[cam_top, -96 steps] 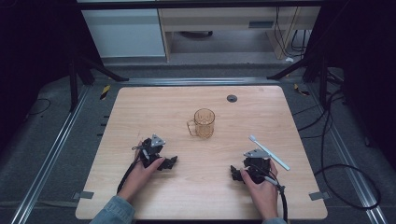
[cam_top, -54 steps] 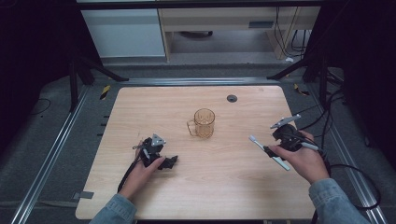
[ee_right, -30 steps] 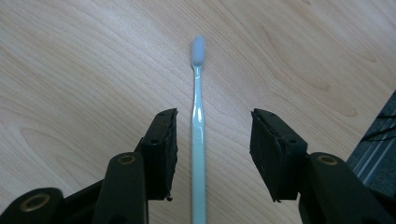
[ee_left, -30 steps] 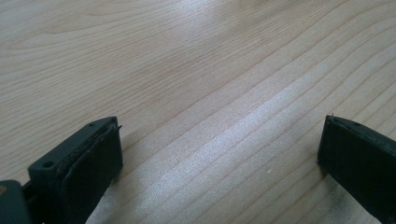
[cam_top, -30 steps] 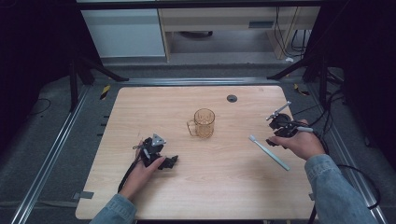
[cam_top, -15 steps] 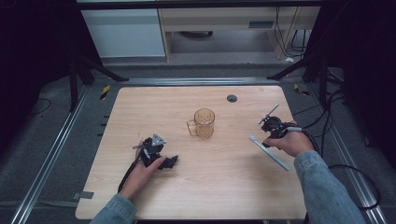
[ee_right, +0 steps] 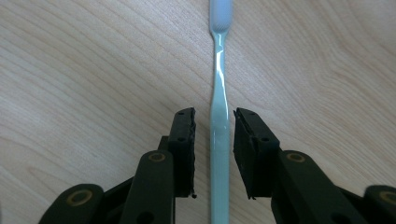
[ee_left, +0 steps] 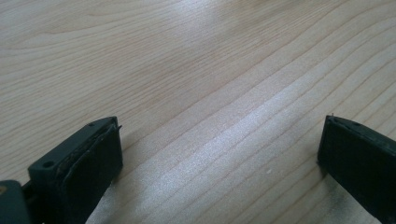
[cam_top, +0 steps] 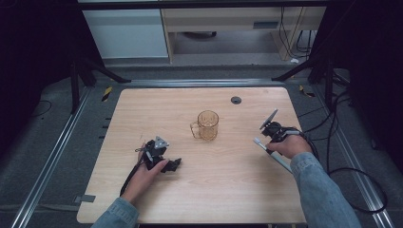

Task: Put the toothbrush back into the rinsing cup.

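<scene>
A pale blue-green toothbrush [ee_right: 219, 93] lies flat on the wooden table [cam_top: 157, 109], at the right side in the high view [cam_top: 281, 160]. My right gripper [ee_right: 214, 116] straddles its handle, jaws narrowly apart with a thin gap on each side; the brush head points away from me. In the high view the right gripper [cam_top: 269, 131] sits over the toothbrush's near-centre end. My left gripper [ee_left: 219, 135] rests on the table with jaws wide open and only bare wood between them; it lies at front left [cam_top: 171, 164]. A clear amber mug [cam_top: 207, 126] stands upright mid-table.
A small dark round disc [cam_top: 236, 99] lies near the table's far edge. Black cables trail off the right edge [cam_top: 332, 156]. Dark stands and a metal frame surround the table. Bare wood lies between the mug and both grippers.
My right gripper went from the front of the table out to the right, then inward over the toothbrush, jaws now on either side of its handle. The left gripper stayed put.
</scene>
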Motion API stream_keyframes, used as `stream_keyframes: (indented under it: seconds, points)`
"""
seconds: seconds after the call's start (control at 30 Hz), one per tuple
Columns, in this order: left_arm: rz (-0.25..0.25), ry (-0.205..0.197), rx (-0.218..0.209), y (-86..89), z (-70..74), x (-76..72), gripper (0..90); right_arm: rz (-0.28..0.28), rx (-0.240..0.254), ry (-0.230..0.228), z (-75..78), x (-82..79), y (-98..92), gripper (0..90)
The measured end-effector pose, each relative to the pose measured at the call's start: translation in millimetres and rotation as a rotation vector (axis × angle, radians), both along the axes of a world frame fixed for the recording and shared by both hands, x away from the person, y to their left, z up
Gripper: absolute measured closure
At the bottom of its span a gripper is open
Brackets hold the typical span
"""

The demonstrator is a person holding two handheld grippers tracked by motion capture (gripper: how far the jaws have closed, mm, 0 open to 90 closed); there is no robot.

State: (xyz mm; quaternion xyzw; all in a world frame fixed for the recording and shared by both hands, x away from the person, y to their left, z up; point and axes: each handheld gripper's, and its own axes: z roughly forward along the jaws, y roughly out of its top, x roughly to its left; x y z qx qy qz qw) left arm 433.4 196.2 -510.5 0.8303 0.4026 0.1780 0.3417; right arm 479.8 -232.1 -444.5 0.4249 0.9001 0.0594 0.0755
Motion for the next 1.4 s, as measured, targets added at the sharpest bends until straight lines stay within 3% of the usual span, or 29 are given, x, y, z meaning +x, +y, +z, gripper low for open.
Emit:
stream_keyframes:
  seconds: [0.07, 0.13, 0.17, 0.23, 0.37, 0.43, 0.53, 0.67, 0.7, 0.73, 0.9, 1.4]
  points:
    - [0.000, 0.000, 0.000, 0.0, 0.0, 0.0, 0.0, -0.024, 0.004, 0.017, -1.3, 0.9, 1.6, 69.0]
    - [0.000, 0.000, -0.001, -0.1, 0.0, 0.0, 0.0, 0.010, -0.010, 0.011, -7.0, 4.3, -2.0, 69.4]
    - [0.000, 0.000, 0.000, 0.0, 0.0, 0.0, 0.0, -0.043, -0.007, 0.031, -7.2, 4.5, 0.3, 69.4]
    - [-0.002, 0.001, 0.002, 0.2, 0.1, 0.0, 0.0, -0.053, 0.002, 0.037, -9.2, 7.3, -2.1, 69.7]
    - [0.000, 0.000, 0.000, -0.1, 0.0, 0.0, 0.0, -0.021, 0.005, 0.029, -10.4, 9.5, -3.9, 70.2]
    - [0.000, 0.000, 0.000, -0.1, 0.0, 0.0, 0.0, -0.066, 0.011, 0.061, -10.7, 9.2, 0.5, 70.5]
    - [-0.002, 0.001, 0.002, 0.1, 0.1, 0.1, 0.0, -0.017, 0.003, 0.045, -13.6, 11.3, -2.6, 70.5]
    - [-0.002, 0.001, 0.003, 0.2, 0.2, 0.1, 0.0, -0.060, 0.014, 0.071, -14.9, 12.7, -1.8, 70.5]
    - [-0.002, 0.001, 0.003, 0.1, 0.2, 0.1, 0.0, -0.025, 0.014, 0.060, -16.5, 14.1, -4.3, 70.5]
    - [-0.002, 0.001, 0.003, 0.1, 0.2, 0.1, 0.0, -0.053, 0.019, 0.072, -15.9, 14.4, -3.0, 70.6]
    - [-0.003, 0.001, 0.003, 0.1, 0.2, 0.1, 0.0, -0.072, 0.025, 0.094, -18.0, 16.7, -3.9, 71.0]
    - [-0.003, 0.001, 0.004, 0.0, 0.2, 0.1, 0.0, -0.073, 0.023, 0.108, -21.6, 22.0, -3.6, 73.3]
